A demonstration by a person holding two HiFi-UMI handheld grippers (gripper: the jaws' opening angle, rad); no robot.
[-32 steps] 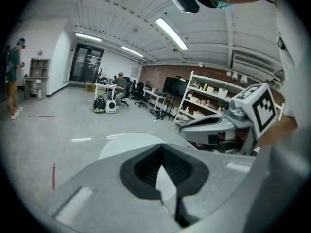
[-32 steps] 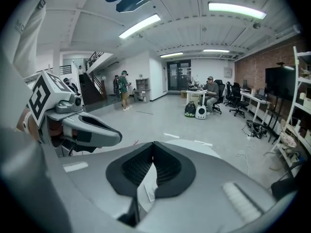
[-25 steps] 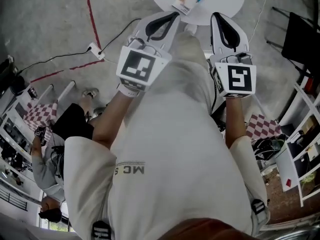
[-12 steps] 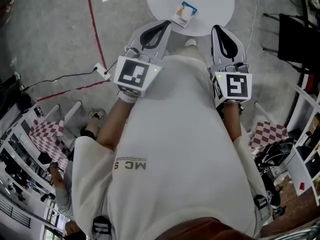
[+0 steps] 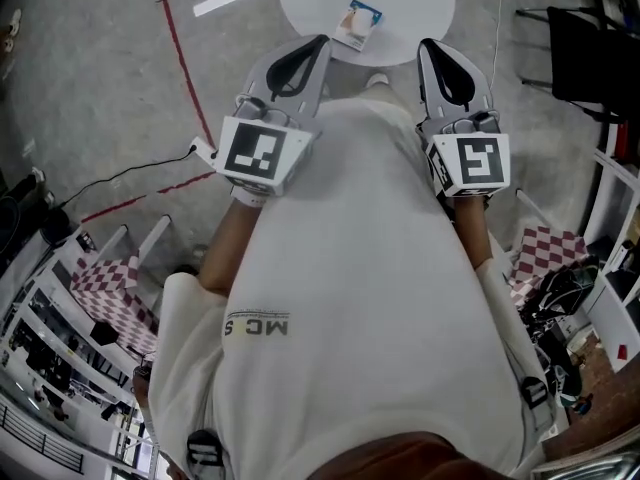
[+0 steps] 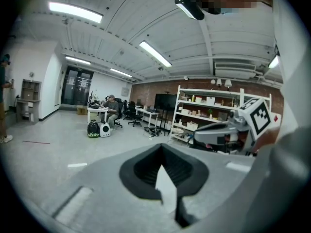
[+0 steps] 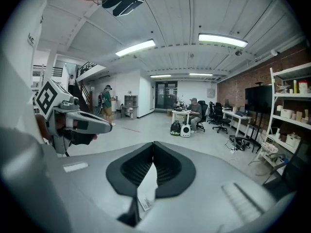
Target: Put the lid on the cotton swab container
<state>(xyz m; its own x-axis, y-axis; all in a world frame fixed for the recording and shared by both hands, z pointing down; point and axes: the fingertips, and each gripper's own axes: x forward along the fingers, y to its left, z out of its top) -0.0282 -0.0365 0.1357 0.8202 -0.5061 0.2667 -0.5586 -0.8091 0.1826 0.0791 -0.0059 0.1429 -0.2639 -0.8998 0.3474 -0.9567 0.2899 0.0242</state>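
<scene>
**A:** Head view first. Where are the two tools?

**B:** The left gripper [image 5: 320,40] and the right gripper [image 5: 424,44] are both held up in front of the person's white shirt [image 5: 350,268], tips pointing away from the body. They are well apart, with the marker cubes facing the camera.

**A:** And the cotton swab container [image 5: 357,23]?

**B:** It lies on the round white table [image 5: 420,3], near the table's closer edge. That puts it beyond the tips and between their two lines, touching neither. It shows as a small pale box with a blue corner. It's too small to tell whether a lid is on it.

**A:** Anything on the floor?

**B:** A red line [image 5: 180,58], plus a white power strip [image 5: 203,150] with its cable.

**A:** Left gripper view?

**B:** The two dark pads meet at their tips, with nothing between them. Behind them are an open hall, white shelves [image 6: 204,113], and a seated person [image 6: 111,111] at a desk. The other tool shows at the right.

**A:** Right gripper view?

**B:** Much the same: the pads are pressed tip to tip and hold nothing. The left tool shows at the left, and ceiling lights [image 7: 221,39] run overhead.
</scene>
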